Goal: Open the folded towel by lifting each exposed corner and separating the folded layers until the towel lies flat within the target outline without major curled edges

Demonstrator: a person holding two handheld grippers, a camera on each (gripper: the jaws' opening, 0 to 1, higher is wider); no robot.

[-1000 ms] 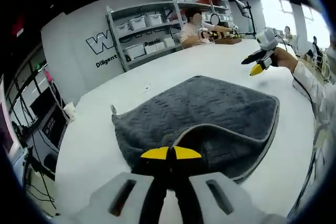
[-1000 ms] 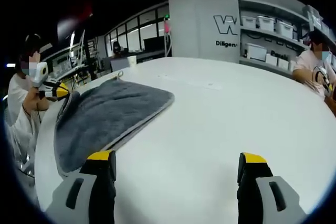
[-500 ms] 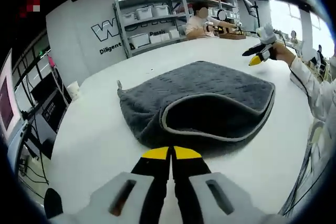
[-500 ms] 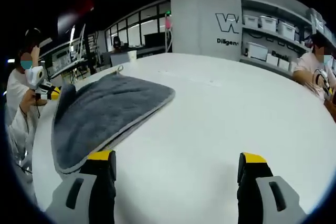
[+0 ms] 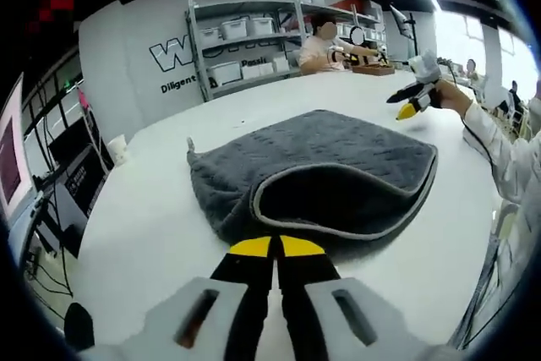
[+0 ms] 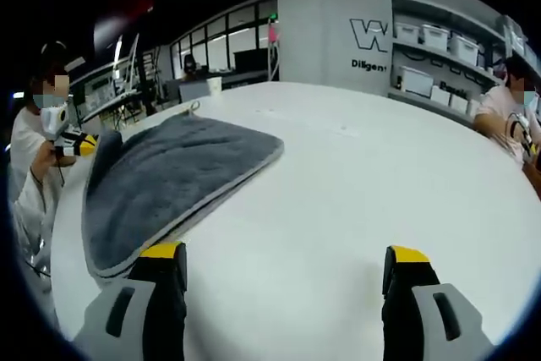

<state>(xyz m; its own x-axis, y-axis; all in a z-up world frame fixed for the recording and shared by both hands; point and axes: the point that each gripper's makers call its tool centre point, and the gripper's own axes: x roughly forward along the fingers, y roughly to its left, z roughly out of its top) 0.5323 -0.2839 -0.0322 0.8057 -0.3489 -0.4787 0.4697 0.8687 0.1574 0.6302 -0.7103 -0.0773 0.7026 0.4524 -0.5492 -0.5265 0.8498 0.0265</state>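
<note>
A dark grey towel point(image 5: 338, 145) with a pale trim lies folded on the white table point(image 5: 152, 209). My left gripper point(image 5: 275, 247) is shut on its near edge and holds the upper layer raised, so a dark pocket gapes between the layers. In the right gripper view the towel point(image 6: 169, 179) lies to the left, its far corner lifted up to the left gripper point(image 6: 80, 145). My right gripper point(image 6: 287, 259) is open over bare table point(image 6: 355, 175), off to the towel's side. It also shows in the left gripper view as the right gripper point(image 5: 410, 106), held in a hand above the table beyond the towel.
Grey shelves point(image 5: 245, 48) with white bins stand against the wall behind the table. A person point(image 5: 325, 44) sits at the far side working at something. A small white cup point(image 5: 117, 148) stands near the table's left edge. Desks and monitors lie beyond that edge.
My left gripper has lifted the towel's near edge, and the layers have parted into a wide pocket. The right gripper has stayed open and almost still.
</note>
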